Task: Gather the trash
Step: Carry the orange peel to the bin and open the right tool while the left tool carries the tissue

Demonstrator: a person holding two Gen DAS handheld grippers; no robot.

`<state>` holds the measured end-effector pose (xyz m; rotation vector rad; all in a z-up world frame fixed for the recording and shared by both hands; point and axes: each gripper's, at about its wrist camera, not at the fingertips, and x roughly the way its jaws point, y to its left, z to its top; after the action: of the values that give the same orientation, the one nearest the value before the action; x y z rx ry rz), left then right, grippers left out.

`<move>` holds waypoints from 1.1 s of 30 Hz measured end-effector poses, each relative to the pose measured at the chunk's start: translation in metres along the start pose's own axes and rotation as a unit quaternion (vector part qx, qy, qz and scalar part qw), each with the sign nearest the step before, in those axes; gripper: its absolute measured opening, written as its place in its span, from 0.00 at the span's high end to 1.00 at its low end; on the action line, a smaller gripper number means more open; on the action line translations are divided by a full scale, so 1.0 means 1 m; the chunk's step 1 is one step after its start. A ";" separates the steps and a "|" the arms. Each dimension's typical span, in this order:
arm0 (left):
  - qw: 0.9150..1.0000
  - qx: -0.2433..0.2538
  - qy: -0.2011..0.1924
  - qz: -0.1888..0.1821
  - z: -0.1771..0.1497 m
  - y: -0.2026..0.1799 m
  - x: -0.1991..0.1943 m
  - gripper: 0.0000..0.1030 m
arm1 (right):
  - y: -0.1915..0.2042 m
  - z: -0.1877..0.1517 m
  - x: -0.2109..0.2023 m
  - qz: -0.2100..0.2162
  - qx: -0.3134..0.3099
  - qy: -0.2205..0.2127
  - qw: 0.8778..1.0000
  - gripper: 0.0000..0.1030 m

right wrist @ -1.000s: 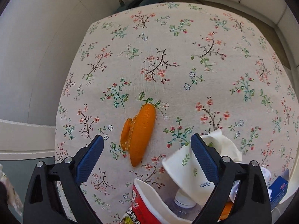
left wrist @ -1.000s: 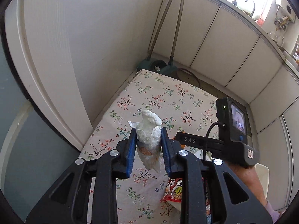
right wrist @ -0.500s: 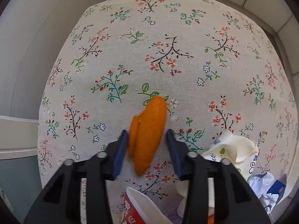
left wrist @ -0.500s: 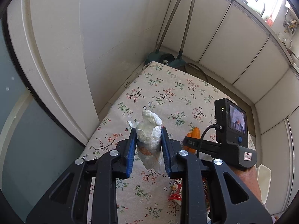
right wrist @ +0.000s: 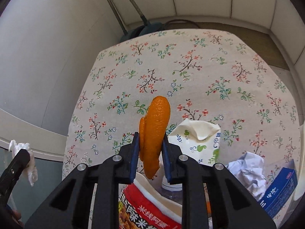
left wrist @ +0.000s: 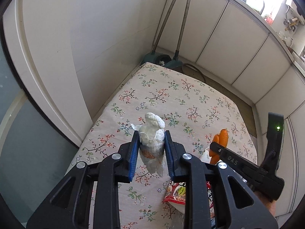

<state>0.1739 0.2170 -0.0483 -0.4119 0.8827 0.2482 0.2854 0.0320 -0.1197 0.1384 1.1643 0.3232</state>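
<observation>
My left gripper (left wrist: pixel 150 143) is shut on a crumpled white tissue wad (left wrist: pixel 152 143) with a brown stain, held above the floral tablecloth (left wrist: pixel 171 95). My right gripper (right wrist: pixel 149 143) is shut on an orange peel (right wrist: pixel 155 129), lifted off the cloth. The peel also shows in the left wrist view (left wrist: pixel 219 143), held by the right gripper at the right. The tissue shows at the far left of the right wrist view (right wrist: pixel 22 158).
Below the right gripper lie a red noodle cup (right wrist: pixel 148 210), a folded floral paper cup (right wrist: pixel 198 141), crumpled paper (right wrist: pixel 247 171), a blue box (right wrist: pixel 278 190) and a bottle cap (right wrist: pixel 169 187). Mop bases (left wrist: pixel 164 59) stand beyond the table's far edge by white cabinets.
My right gripper closed on the orange peel and lifted it off the tablecloth. My left gripper rose and drew back with the tissue still held.
</observation>
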 end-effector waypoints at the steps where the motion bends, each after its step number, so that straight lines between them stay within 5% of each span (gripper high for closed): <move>1: 1.000 0.003 -0.001 -0.002 -0.001 -0.004 -0.001 0.76 | 0.000 -0.001 -0.008 0.001 -0.001 -0.010 1.000 0.78; 13: 0.997 0.058 -0.013 -0.050 -0.023 -0.055 -0.014 0.76 | -0.032 -0.036 -0.089 -0.019 0.001 -0.105 0.994 0.78; 33: 0.977 0.164 -0.039 -0.131 -0.078 -0.164 -0.032 0.76 | -0.127 -0.088 -0.187 -0.103 0.044 -0.213 0.971 0.78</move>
<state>0.1623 0.0341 -0.0269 -0.2063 0.7662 -0.1242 0.1609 -0.1534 -0.0249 0.1540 0.7569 0.0519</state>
